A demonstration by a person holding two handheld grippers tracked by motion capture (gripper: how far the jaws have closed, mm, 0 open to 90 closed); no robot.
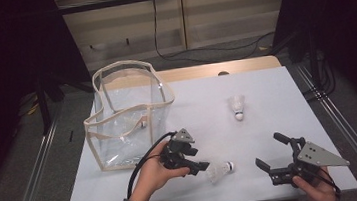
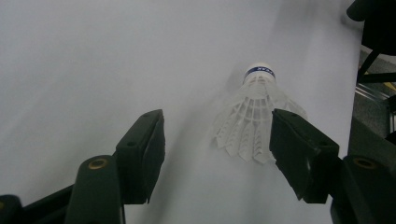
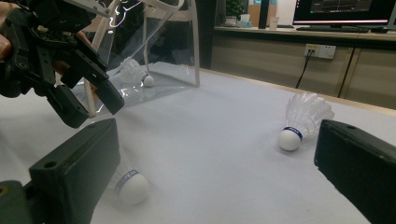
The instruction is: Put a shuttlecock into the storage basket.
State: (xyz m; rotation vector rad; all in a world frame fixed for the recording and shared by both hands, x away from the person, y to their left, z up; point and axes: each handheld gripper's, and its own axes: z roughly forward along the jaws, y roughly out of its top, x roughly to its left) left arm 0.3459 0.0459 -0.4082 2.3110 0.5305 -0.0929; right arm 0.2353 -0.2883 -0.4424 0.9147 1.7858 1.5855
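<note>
**A:** What is laid out, from the largest thing down?

**B:** A white table [image 1: 275,85] is seen from above. At its left, a clear plastic bag [image 1: 128,116] with cream trim is stood upright and open, and one shuttlecock [image 3: 135,72] is seen lying inside it. A second shuttlecock [image 1: 238,107] is stood on its cork well apart, toward the far right. A third, the near shuttlecock [image 1: 220,170], is laid on its side close to the front edge.

**A:** Where is that near shuttlecock placed relative to the tools?

**B:** It is found just beyond the tips of the left gripper [image 1: 201,167], which is held level and pointed to the right. Its long axis is lined up roughly with the gripper's reach: the feathered skirt is turned toward the jaws and the cork away. In the left gripper view the skirt [image 2: 250,126] is seen just beside the right-hand jaw, not centred in the gap.

**A:** How are the jaws set?

**B:** The left jaws are held partly apart with nothing gripped; no pressure on the feathers is seen. The right gripper [image 1: 272,153] is spread wide, empty, and kept farther off, so the left is judged the nearer tool.
</note>
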